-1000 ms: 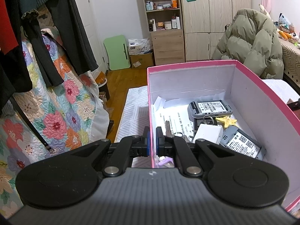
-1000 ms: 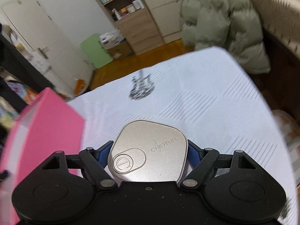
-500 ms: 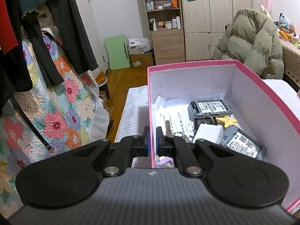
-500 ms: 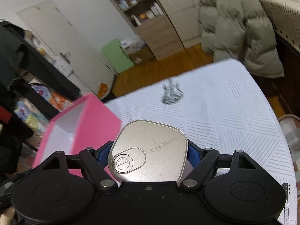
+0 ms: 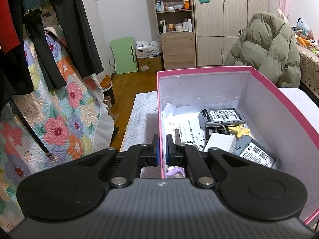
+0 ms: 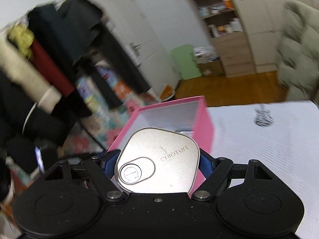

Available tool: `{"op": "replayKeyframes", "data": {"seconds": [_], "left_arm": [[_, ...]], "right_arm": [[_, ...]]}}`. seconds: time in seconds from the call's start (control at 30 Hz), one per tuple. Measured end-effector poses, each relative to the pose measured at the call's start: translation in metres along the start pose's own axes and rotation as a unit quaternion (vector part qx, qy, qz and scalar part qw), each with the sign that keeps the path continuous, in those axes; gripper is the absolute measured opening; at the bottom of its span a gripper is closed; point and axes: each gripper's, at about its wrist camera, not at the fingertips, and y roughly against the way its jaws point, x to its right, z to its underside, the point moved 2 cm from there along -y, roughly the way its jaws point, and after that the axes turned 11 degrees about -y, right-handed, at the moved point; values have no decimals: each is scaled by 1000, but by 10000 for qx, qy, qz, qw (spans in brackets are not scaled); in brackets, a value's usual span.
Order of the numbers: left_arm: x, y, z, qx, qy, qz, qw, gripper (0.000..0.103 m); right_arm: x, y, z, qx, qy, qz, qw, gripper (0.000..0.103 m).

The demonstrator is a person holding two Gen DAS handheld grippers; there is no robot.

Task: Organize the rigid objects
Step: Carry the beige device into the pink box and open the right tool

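Right gripper (image 6: 158, 159), fingers clamped on the silver compact (image 6: 157, 161), has swung up from over the white bench toward the pink box (image 6: 169, 109), near its open top, while left gripper (image 5: 162, 149) fingers pinch the box's left wall, steadying it.

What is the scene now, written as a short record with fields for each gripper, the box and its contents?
left gripper: shut on the near wall of the pink box
right gripper: shut on a silver compact case, in front of the box
box contents: two grey label-covered devices, white adapter, yellow star-shaped piece, keys, printed paper
support: white striped cloth
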Motion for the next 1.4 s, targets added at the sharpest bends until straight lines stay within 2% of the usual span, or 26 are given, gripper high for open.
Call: {"op": "replayKeyframes", "data": {"seconds": [0.17, 0.23, 0.37, 0.43, 0.77, 0.9, 1.03, 1.13, 1.3, 1.4], "left_arm": [[-1, 0, 0, 14, 81, 42, 10000, 5], [-3, 0, 1, 28, 143, 80, 9999, 5], [-6, -1, 2, 44, 245, 154, 9996, 5], [-6, -1, 2, 38, 234, 142, 9996, 5], [-6, -2, 2, -26, 324, 182, 9993, 5], [-4, -2, 1, -31, 240, 104, 9997, 5], [-9, -3, 2, -34, 413, 221, 9989, 5], [-9, -3, 2, -33, 363, 215, 9991, 5], [-9, -4, 2, -24, 380, 253, 9990, 5], [-8, -4, 2, -28, 326, 227, 9992, 5]], "right_arm": [[-33, -28, 8, -575, 627, -226, 9961, 83], [-41, -41, 13, -959, 671, -379, 9924, 83], [-47, -63, 26, -1584, 817, -417, 9831, 83], [-45, -72, 29, -1839, 670, -558, 9791, 83], [-40, -113, 33, -2374, 933, -159, 9668, 81], [-37, -127, 22, -2582, 881, -203, 9619, 81], [-38, -142, 25, -2832, 981, 23, 9540, 82], [-41, -137, 30, -2716, 1136, 85, 9556, 82], [-41, -104, 13, -2085, 577, -338, 9757, 85], [-33, -75, 1, -1499, 354, -369, 9874, 85]]}}
